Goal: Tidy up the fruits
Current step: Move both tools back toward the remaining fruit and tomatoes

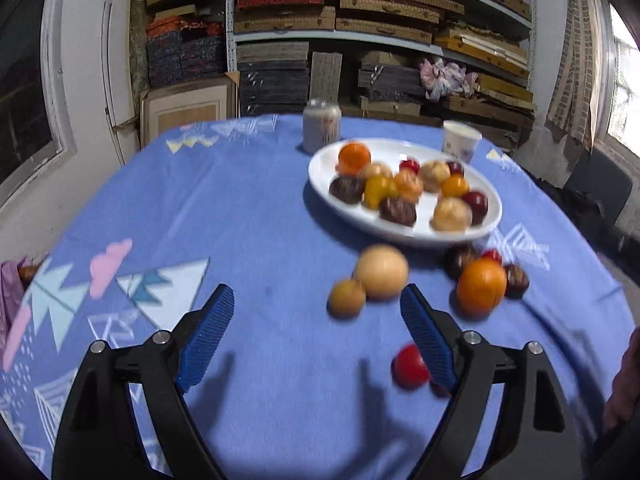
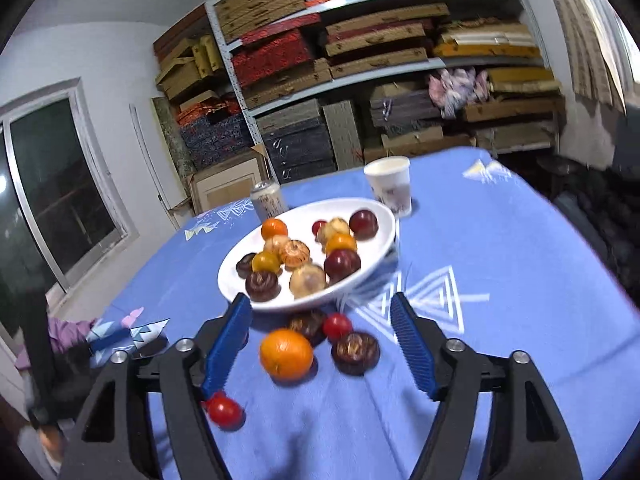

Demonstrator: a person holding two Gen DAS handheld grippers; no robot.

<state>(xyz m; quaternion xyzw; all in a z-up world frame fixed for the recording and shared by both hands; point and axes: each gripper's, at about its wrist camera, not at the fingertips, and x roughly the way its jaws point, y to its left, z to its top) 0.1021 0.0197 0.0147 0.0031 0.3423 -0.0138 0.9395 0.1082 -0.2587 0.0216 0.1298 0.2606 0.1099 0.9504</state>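
Blue tablecloth (image 1: pixel 256 208) (shelves (image 1: pixel 384 36) behind)

We see the plate (image 2: pixel 240 292) on the table (image 2: pixel 500 300), can (image 2: pixel 267 199) and cup (image 2: pixel 390 186) behind it, 4 fruits (image 2: pixel 286 354) before it.

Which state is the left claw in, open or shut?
Open. The left claw has its blue pads spread wide over the blue tablecloth, gripping nothing.
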